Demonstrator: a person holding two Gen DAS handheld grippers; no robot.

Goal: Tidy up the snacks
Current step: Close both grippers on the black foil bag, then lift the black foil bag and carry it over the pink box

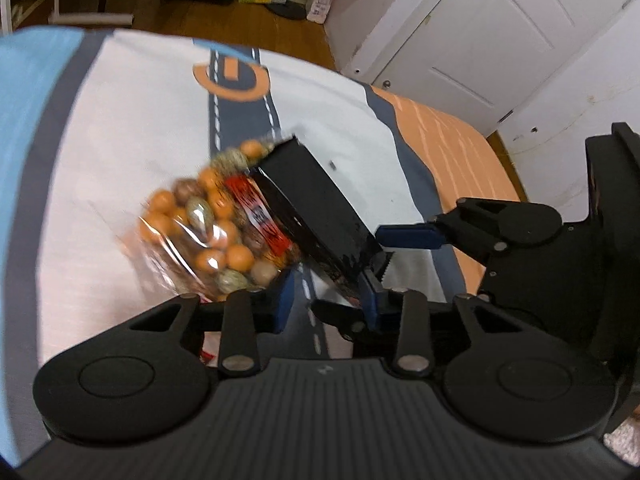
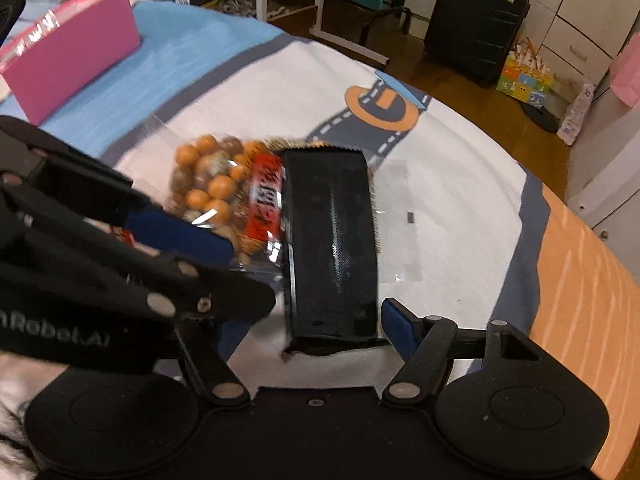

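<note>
A clear snack bag of orange and brown balls has a red label and a black header. It sits tilted over the white road-print mat. In the right wrist view the header lies lengthwise between the fingers of my right gripper. That gripper's near pad touches the header's edge and its far pad is hidden. My left gripper is at the bag's near edge, its pads a narrow gap apart with mat showing between them. One of its pads overlaps the clear part.
A pink box stands on the blue part of the mat at the back left. The mat's orange border runs along the right. A black suitcase and white doors lie beyond the mat.
</note>
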